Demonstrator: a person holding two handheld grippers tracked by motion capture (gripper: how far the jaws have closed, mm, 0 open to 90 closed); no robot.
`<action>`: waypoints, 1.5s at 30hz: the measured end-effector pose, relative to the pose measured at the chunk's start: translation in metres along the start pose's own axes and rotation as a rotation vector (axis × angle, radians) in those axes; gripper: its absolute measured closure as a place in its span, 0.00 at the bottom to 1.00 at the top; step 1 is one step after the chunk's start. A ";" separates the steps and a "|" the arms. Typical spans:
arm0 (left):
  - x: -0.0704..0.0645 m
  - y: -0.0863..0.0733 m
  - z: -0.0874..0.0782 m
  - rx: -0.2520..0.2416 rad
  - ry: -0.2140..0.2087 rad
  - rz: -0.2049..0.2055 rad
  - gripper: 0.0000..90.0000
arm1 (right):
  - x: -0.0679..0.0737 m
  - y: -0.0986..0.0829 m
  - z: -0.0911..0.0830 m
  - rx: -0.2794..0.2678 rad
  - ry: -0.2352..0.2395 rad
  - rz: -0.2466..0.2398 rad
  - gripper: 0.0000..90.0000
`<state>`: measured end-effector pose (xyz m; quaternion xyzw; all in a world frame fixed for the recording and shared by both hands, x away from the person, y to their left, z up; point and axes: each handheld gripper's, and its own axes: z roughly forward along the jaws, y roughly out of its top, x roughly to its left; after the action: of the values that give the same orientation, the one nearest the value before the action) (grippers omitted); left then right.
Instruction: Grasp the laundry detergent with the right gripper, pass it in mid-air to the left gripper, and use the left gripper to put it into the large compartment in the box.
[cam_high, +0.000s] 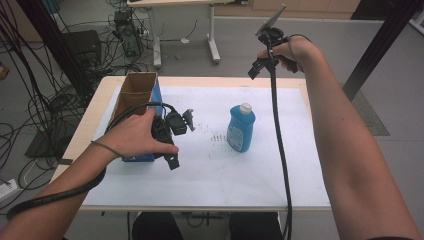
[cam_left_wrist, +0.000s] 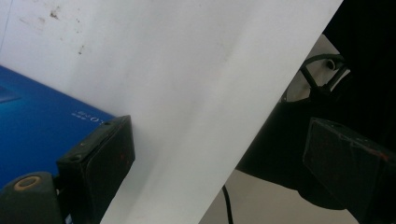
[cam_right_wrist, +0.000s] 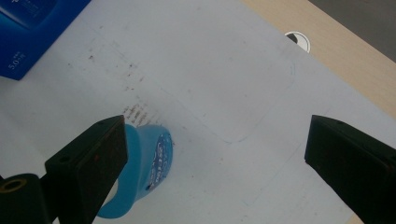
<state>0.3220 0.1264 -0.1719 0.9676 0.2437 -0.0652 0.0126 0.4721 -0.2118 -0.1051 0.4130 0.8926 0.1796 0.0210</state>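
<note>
High view looks down over the counter (cam_high: 200, 195); right gripper view hovers above, sharing the blue bottle (cam_high: 241, 127); left sits close.

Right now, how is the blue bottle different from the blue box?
The bottle is rounded, light blue plastic with a white cap; the box is square-cornered, dark blue cardboard with brown flaps. The bottle is capped, the box open on top. The bottle stands alone mid-table; the box has the left gripper beside it. Both stand upright on the white sheet.
</note>
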 end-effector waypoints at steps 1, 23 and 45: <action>0.000 0.000 0.000 0.000 0.002 0.002 0.10 | 0.001 -0.002 -0.002 -0.001 0.006 0.002 0.07; -0.006 0.005 0.000 0.009 -0.007 0.015 0.10 | 0.010 -0.061 -0.032 -0.052 0.013 -0.028 0.06; -0.006 0.010 -0.001 0.019 -0.006 0.013 0.10 | 0.034 -0.119 -0.037 -0.090 -0.001 -0.081 0.06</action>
<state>0.3216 0.1145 -0.1705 0.9690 0.2366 -0.0704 0.0047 0.3565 -0.2683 -0.1072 0.3751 0.8996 0.2185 0.0471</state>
